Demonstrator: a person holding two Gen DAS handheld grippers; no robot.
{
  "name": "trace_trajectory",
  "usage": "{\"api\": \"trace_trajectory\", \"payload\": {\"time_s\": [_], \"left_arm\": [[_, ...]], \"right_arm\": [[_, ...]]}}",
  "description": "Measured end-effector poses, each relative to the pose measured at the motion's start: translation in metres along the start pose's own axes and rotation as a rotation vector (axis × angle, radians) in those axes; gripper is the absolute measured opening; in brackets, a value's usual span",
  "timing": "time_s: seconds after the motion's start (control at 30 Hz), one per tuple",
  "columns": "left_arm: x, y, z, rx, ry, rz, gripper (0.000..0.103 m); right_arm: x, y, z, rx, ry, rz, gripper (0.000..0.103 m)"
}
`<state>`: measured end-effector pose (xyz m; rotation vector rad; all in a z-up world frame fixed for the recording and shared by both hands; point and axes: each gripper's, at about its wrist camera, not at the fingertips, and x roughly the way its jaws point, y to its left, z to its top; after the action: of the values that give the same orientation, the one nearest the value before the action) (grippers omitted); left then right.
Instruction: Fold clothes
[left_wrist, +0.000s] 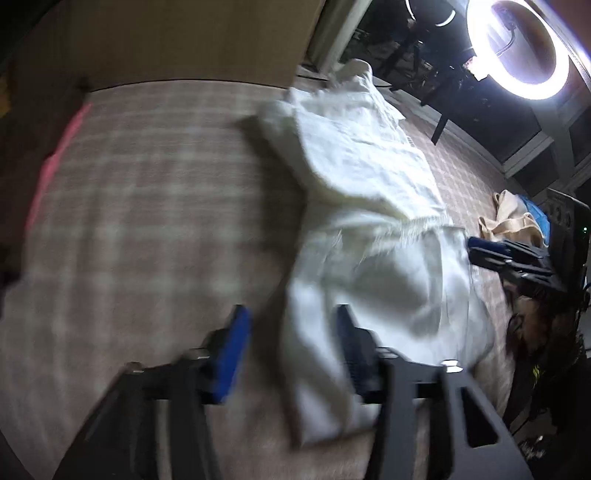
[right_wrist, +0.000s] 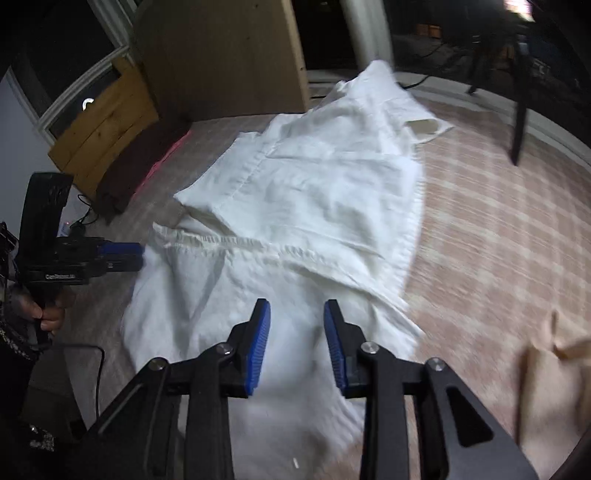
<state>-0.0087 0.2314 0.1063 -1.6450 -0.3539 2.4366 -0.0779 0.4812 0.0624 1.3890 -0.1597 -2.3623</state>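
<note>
1. White garment (right_wrist: 303, 206): lies spread and partly folded on a checked bedcover (right_wrist: 498, 229); its far end is bunched toward the bed's far edge. In the left wrist view the same garment (left_wrist: 369, 206) runs from the upper middle down toward the lower right.
2. Right gripper (right_wrist: 297, 343): hovers over the near end of the garment; its blue-padded fingers (right_wrist: 258, 350) stand apart with white cloth showing between them, gripping nothing.
3. Left gripper (left_wrist: 291, 350): blurred by motion; fingers spread wide, the near edge of the garment lying between them. Whether they touch the cloth cannot be told.
4. The left gripper seen from the right wrist view (right_wrist: 122, 253): at the garment's left edge, held by a hand (right_wrist: 48, 310); its blue tips appear close together from this side angle.
5. Beige cloth (right_wrist: 554, 369): crumpled on the bedcover, well apart from the garment on the right side.
6. Ring light (left_wrist: 524, 48): lit, beyond the bed.
7. Wooden board (right_wrist: 221, 55): upright behind the bed.
</note>
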Motion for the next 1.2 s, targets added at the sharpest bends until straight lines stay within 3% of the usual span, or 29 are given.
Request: {"api": "trace_trajectory", "payload": {"time_s": [0.2, 0.3, 0.4, 0.57, 0.67, 0.73, 0.8, 0.87, 0.9, 1.0, 1.2], "left_arm": [[0.003, 0.009, -0.005, -0.017, -0.003, -0.042, 0.050], [0.004, 0.013, -0.007, -0.026, -0.005, -0.063, 0.050], [0.005, 0.018, -0.010, -0.035, -0.006, -0.085, 0.056], [0.029, -0.004, 0.024, 0.109, -0.012, -0.066, 0.060], [0.042, -0.016, 0.027, 0.206, 0.022, -0.059, 0.045], [0.042, -0.019, 0.026, 0.234, 0.030, -0.024, 0.028], [0.031, -0.022, 0.022, 0.258, 0.020, -0.056, 0.021], [0.019, -0.025, 0.019, 0.281, 0.010, -0.090, 0.012], [0.013, -0.027, 0.017, 0.293, 0.004, -0.107, 0.006], [-0.005, -0.031, 0.011, 0.328, -0.012, -0.159, 0.003], [-0.036, -0.043, -0.002, 0.384, -0.033, -0.260, 0.001]], "right_arm": [[-0.034, -0.017, -0.063, 0.121, 0.029, -0.005, 0.038], [-0.028, -0.033, -0.071, 0.202, 0.030, -0.005, 0.039], [-0.019, -0.041, -0.059, 0.213, -0.004, -0.021, 0.041], [0.003, -0.046, -0.030, 0.195, -0.034, -0.015, 0.047], [0.013, -0.039, -0.021, 0.152, -0.041, -0.043, 0.047], [0.014, -0.034, -0.021, 0.132, -0.033, -0.042, 0.043], [0.008, -0.028, -0.023, 0.122, -0.056, -0.036, 0.020], [-0.001, -0.022, -0.025, 0.110, -0.084, -0.029, 0.018], [-0.005, -0.020, -0.026, 0.104, -0.098, -0.025, 0.010], [-0.020, -0.013, -0.028, 0.122, -0.123, 0.022, 0.007], [-0.047, 0.011, -0.035, 0.062, -0.141, -0.003, 0.005]]}}
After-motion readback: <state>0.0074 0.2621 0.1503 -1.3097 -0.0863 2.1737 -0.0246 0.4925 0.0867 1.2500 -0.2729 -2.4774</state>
